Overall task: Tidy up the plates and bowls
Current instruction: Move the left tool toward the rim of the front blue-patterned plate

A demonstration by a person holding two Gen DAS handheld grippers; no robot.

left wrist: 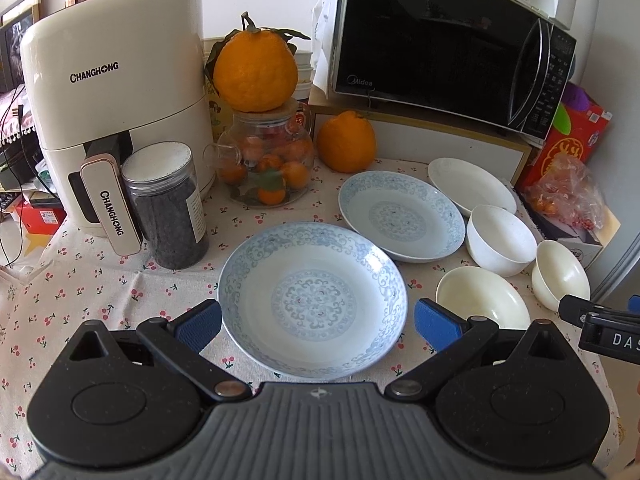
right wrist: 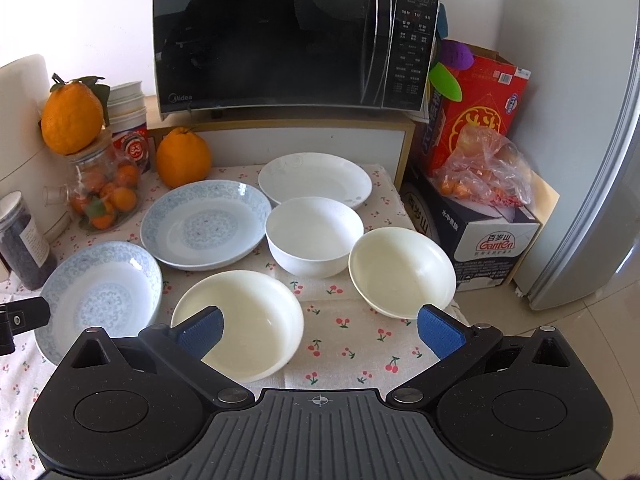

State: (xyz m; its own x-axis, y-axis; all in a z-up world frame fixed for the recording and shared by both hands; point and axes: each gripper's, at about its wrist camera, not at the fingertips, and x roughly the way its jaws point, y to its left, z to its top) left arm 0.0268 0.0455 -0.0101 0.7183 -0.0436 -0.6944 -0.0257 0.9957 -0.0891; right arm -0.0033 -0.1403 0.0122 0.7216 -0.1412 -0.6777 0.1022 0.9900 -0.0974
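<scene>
Between the spread left tongs (left wrist: 318,326) a blue-patterned plate (left wrist: 313,300) is framed on the tabletop (left wrist: 100,288); the right tongs (right wrist: 320,332), also spread and empty, are held over a cream bowl (right wrist: 240,320). Glazed crockery is judged stiff, slippery and breakable, best pinched at the rim.

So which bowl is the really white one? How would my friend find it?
Start at the black microwave. Right below it lies a flat white plate, and the white bowl sits just in front. It is deep and bright white; the two bowls nearest it are cream.
</scene>
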